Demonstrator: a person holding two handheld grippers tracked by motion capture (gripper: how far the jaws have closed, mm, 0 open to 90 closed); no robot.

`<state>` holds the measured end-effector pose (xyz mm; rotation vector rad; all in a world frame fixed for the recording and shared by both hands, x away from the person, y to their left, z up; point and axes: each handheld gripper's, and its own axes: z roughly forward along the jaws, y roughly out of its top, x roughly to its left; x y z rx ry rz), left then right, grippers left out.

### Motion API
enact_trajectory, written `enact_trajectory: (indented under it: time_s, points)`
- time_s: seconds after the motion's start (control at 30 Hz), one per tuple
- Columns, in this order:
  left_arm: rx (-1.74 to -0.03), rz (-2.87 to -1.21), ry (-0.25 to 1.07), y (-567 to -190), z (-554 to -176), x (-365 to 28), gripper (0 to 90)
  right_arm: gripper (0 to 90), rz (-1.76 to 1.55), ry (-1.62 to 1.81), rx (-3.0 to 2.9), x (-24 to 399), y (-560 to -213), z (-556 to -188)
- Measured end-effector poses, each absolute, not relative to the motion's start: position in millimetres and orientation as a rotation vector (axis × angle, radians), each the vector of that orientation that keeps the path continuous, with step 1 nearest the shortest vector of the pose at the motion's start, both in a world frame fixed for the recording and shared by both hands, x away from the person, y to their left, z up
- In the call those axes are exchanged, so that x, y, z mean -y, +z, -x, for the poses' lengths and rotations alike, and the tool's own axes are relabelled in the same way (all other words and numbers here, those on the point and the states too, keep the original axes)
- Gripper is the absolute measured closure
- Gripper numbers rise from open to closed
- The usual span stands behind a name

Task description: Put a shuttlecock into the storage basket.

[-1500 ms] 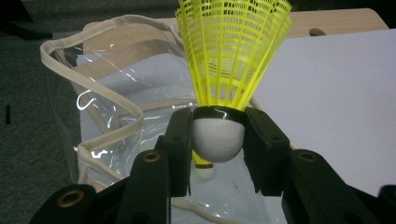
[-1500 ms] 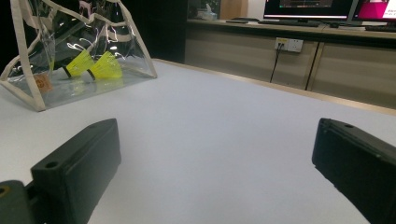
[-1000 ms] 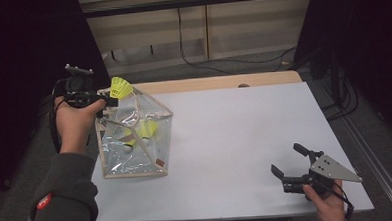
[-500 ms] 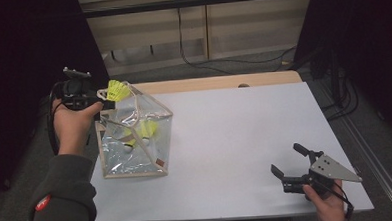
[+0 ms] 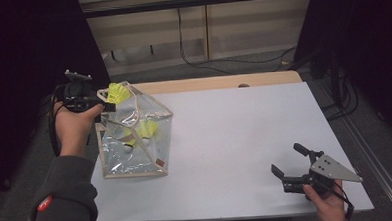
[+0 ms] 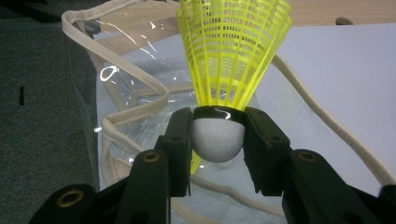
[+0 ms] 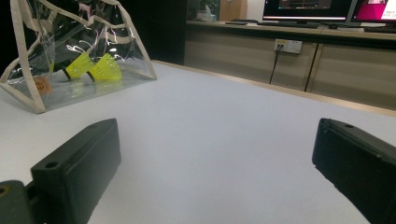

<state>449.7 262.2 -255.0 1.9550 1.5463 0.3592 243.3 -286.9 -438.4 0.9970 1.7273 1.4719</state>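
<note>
Clamping the white cork of a yellow shuttlecock [image 6: 232,60] above the clear bag [image 5: 135,143], the left claw [image 6: 218,140] grips; the right claw [image 5: 290,162] stands apart over the counter [image 5: 235,139].

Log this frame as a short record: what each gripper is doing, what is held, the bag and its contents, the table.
left gripper: shut on the white cork head of a yellow plastic-mesh shuttlecock, skirt pointing away from the jaws
position of held shuttlecock: at the top opening of the clear plastic bag with beige fabric trim
bag contents: two more yellow shuttlecocks lying inside
bag placement: standing on the left part of the white table
right gripper: open, holding nothing, low over the table's near right corner
</note>
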Motion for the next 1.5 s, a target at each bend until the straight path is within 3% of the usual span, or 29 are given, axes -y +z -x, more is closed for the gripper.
enact_trajectory:
  time_s: [1.5]
  points:
    - [-1.569, -1.977, 0.327, -268.2, -451.7, -258.9, 63.6, 1.2, -0.988, 1.473, -1.729, 286.4, -438.3, -243.3]
